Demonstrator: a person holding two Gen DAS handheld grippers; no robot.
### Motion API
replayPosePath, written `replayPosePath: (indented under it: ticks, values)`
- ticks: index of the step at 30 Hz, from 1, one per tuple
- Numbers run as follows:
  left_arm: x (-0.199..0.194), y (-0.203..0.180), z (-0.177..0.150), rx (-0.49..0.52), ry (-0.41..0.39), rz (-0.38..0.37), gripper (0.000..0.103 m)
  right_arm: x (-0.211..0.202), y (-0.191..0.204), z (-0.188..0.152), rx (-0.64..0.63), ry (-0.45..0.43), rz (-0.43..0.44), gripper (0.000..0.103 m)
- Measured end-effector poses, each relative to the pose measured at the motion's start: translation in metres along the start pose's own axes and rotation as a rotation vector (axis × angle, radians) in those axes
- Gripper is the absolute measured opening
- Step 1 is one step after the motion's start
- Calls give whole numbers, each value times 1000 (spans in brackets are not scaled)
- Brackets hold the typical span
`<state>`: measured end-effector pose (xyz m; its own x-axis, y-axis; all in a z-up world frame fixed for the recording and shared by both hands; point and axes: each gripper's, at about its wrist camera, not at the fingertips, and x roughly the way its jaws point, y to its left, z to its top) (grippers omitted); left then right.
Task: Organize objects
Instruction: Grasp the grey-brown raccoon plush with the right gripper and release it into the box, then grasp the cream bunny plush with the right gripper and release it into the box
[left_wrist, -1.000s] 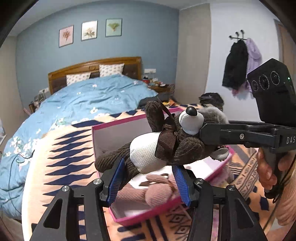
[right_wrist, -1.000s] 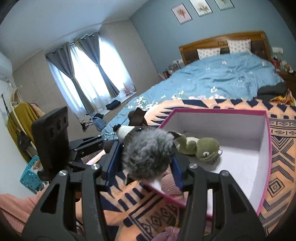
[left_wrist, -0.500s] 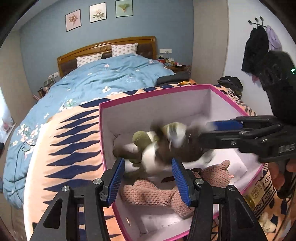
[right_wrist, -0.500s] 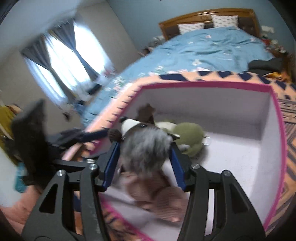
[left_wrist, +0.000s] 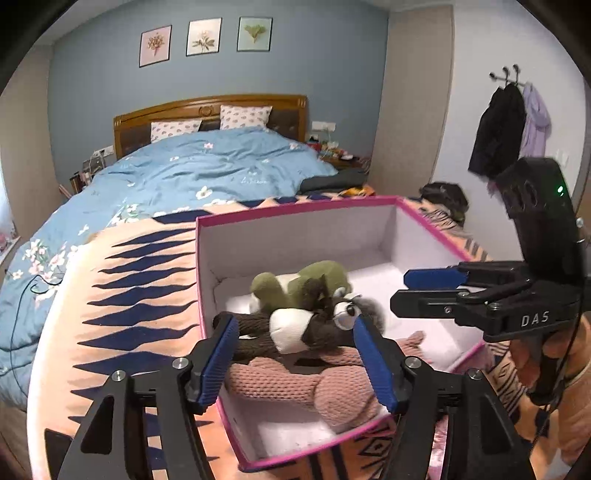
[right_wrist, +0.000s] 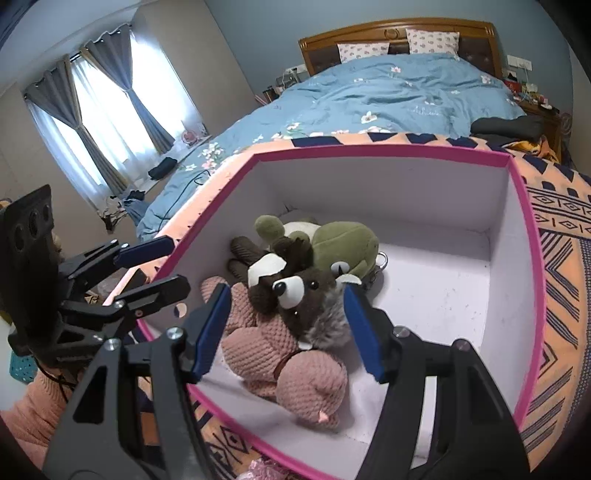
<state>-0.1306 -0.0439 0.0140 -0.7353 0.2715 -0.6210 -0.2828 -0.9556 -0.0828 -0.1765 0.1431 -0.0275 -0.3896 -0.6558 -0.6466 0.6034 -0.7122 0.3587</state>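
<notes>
Both my claws (left_wrist: 295, 354) (right_wrist: 284, 328) gape wide over the brown toy (right_wrist: 295, 291) in the box (right_wrist: 517, 206); I should lift straight out.

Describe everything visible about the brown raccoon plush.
The brown raccoon plush is soft knit fabric: dark brown body, white muzzle with a black nose, white belly patch, grey fuzzy fur on its head. It lies on its side inside the pink-rimmed box, resting on the pink knit plush and against the green frog plush. Both grippers' open fingers flank it without touching.
</notes>
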Motion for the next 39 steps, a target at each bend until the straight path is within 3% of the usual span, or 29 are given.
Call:
replayPosePath:
  ticks: [11,13,15,21,26,32,39]
  values:
    - [-46,-9,-19,-11,-85,-74,69,-45,20,-20,-37,-82,55,65]
    - [-52,-9,-26,-14,-87,-84,73,-54,21,-27,-32,-97,77,65]
    - [-58,-10,-35,-10,-91,-90,84,-64,22,-36,-31,-106,90,65]
    - [-71,-13,-62,-2,-75,-124,84,-90,28,-73,-62,-109,102,65]
    - [-66,-31,-78,22,-33,-159,84,-96,28,-108,-65,-55,92,65]
    - [-52,-65,-96,95,24,-201,84,-76,28,-149,-67,77,68,65]
    - [-41,-72,-114,71,71,-244,84,-65,26,-165,-71,124,52,59]
